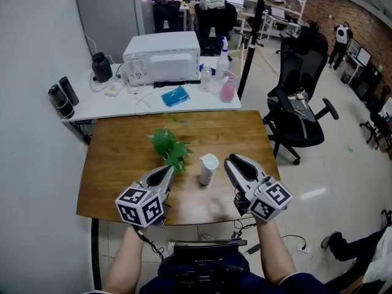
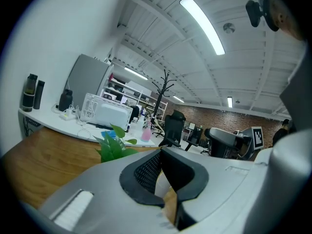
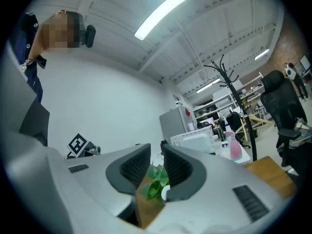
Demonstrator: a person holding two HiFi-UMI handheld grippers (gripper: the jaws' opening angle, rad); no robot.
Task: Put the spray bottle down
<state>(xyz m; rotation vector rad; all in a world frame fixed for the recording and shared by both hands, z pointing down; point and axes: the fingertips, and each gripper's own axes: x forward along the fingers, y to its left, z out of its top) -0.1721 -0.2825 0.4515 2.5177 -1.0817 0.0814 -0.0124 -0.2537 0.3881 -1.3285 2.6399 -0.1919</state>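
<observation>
The white spray bottle (image 1: 208,169) stands upright on the wooden table (image 1: 122,146), just right of a small green plant (image 1: 169,147). My right gripper (image 1: 230,160) hovers to the right of the bottle and clear of it, its jaws drawn together with nothing between them. In the right gripper view the right gripper (image 3: 156,155) shows only a narrow gap, with the plant (image 3: 155,178) beyond it. At the table's near edge, left of the bottle, my left gripper (image 1: 169,169) is shut and empty. The left gripper view shows that gripper (image 2: 161,155) with the plant (image 2: 113,146) ahead of it.
Behind the wooden table a white desk (image 1: 92,106) carries a microwave (image 1: 162,57), a blue cloth (image 1: 175,95), a pink spray bottle (image 1: 228,87) and dark flasks (image 1: 61,100). A black office chair (image 1: 300,112) and a coat stand pole (image 1: 252,38) stand to the right.
</observation>
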